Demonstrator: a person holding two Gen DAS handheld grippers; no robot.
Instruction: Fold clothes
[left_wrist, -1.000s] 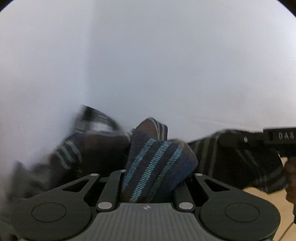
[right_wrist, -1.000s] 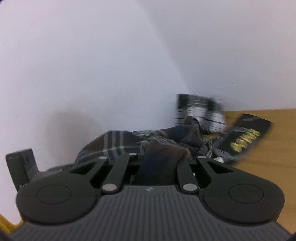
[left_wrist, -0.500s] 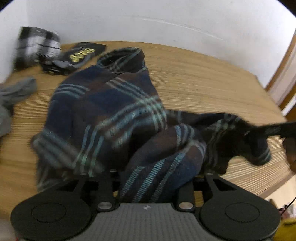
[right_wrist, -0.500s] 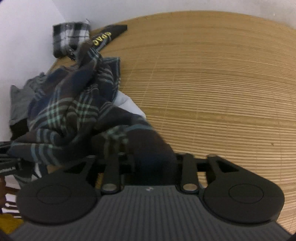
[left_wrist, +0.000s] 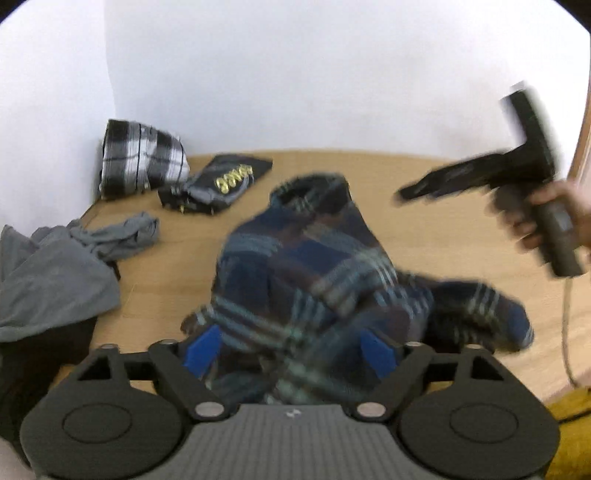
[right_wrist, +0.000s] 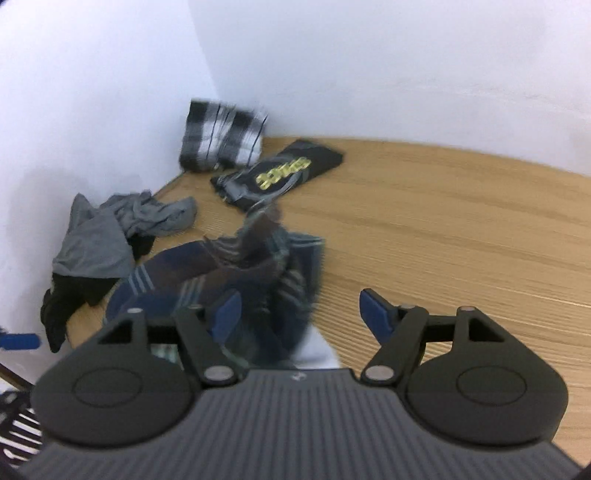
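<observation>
Left gripper (left_wrist: 291, 349) wide, empty | right gripper (right_wrist: 301, 310) wide, empty | black garment (right_wrist: 280, 173) yellow lettering unreadable

Wooden desk (right_wrist: 443, 229) carried plaid shirt (left_wrist: 314, 266), grey garment (left_wrist: 55, 280), black printed item (right_wrist: 280, 175), folded checked cloth (left_wrist: 140, 162).
</observation>
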